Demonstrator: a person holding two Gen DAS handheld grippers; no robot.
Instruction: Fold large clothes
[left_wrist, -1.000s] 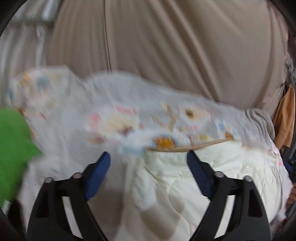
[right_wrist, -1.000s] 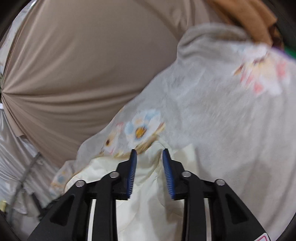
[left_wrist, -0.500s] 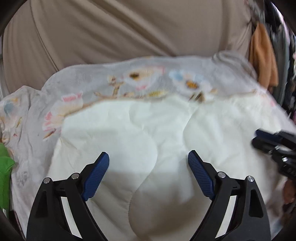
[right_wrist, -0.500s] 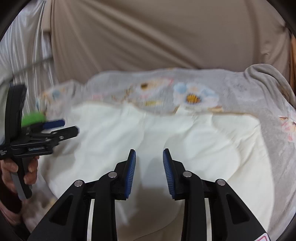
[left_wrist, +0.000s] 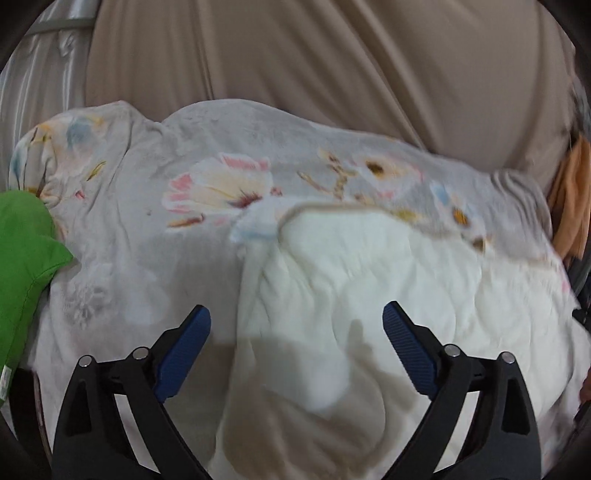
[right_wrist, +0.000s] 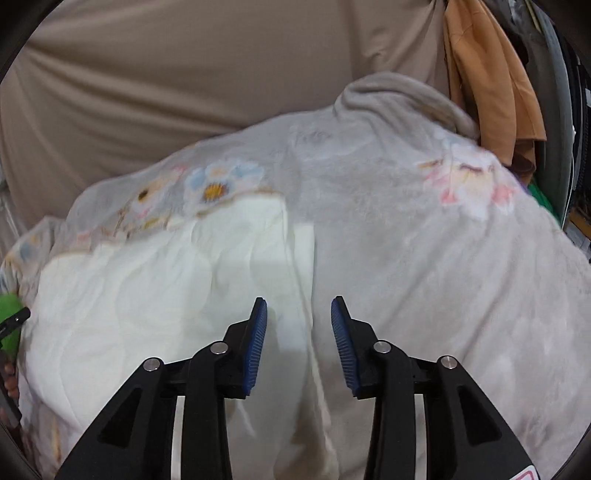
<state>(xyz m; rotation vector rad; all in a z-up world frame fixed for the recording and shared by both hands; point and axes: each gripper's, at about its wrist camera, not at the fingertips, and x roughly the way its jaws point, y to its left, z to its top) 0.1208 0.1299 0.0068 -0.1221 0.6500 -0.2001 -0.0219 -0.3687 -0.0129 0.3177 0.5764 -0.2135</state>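
A large grey blanket with a flower print (left_wrist: 221, 155) lies spread out, folded over so its cream quilted underside (left_wrist: 388, 266) faces up. It also shows in the right wrist view (right_wrist: 424, 229), with the cream side (right_wrist: 155, 273) on the left. My left gripper (left_wrist: 295, 332) is wide open and empty, just above the left edge of the cream layer. My right gripper (right_wrist: 298, 321) is open and empty, above the right edge of the cream layer where it meets the grey side.
A green cushion (left_wrist: 22, 258) lies at the left of the blanket. A beige curtain (left_wrist: 332, 66) hangs behind. Orange cloth (right_wrist: 491, 81) hangs at the right. The tip of the other gripper (right_wrist: 14, 321) shows at the left edge of the right wrist view.
Both cameras swung sideways: the left now looks at the cream layer's left edge, the right at its right edge. The right gripper's jaws opened wider. The left stayed wide open.
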